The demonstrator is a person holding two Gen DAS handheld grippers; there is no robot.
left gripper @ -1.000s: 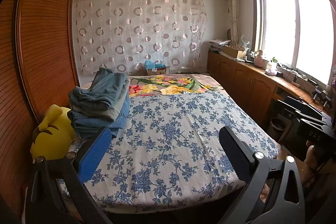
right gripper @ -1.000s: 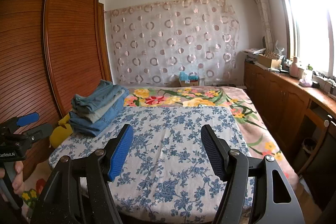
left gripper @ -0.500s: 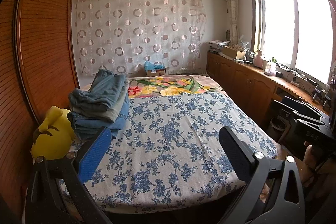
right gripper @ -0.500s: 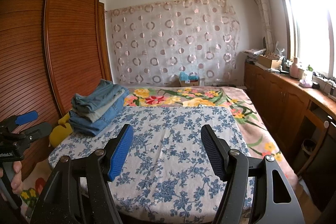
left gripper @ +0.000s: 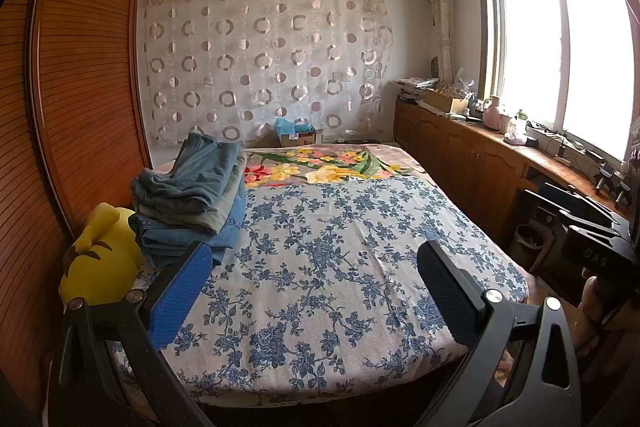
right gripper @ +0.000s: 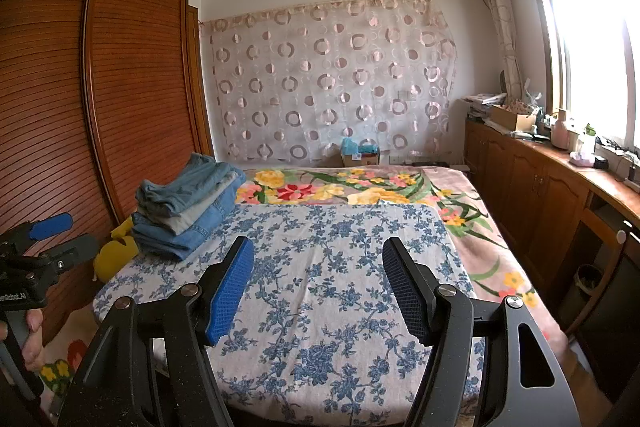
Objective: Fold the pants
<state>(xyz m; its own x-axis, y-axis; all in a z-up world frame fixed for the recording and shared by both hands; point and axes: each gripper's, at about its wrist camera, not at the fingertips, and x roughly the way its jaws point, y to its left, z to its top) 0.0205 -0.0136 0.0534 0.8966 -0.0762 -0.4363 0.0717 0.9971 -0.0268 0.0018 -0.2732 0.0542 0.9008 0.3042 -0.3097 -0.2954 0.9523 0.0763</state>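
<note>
At the far left a ribbed wooden wardrobe [left gripper: 80, 115] is seen, and just in front of it a soft yellow plush toy [left gripper: 100, 259] is wedged between the wardrobe and the bed edge. Beside the toy, on the left edge of the bed, the pants [left gripper: 192, 199] are found: a stack of several denim and grey-blue pairs, the lower ones laid flat and square, the top one rumpled and thrown over the rest. Whether this stack is waiting to be folded or has already been folded and piled cannot be settled from this scene, since both readings are fitted by it. The left gripper [left gripper: 304, 291] is held released, its ribbed blue and black pads spread wide with nothing between them; the right gripper [right gripper: 318, 283] is likewise spread and empty, hovering above the near end of the bed. If a pair is to be taken, the heavy, stiff denim would best be pinched at a thick seam or waistband, so that only one layer set is lifted and the stack is not dragged. The blue-flowered bedspread [left gripper: 340, 267] offers a smooth, flat cloth surface for spreading. Further right, a flower-patterned blanket [right gripper: 460, 219] and wooden cabinets [right gripper: 540, 187] under the window are seen.
</note>
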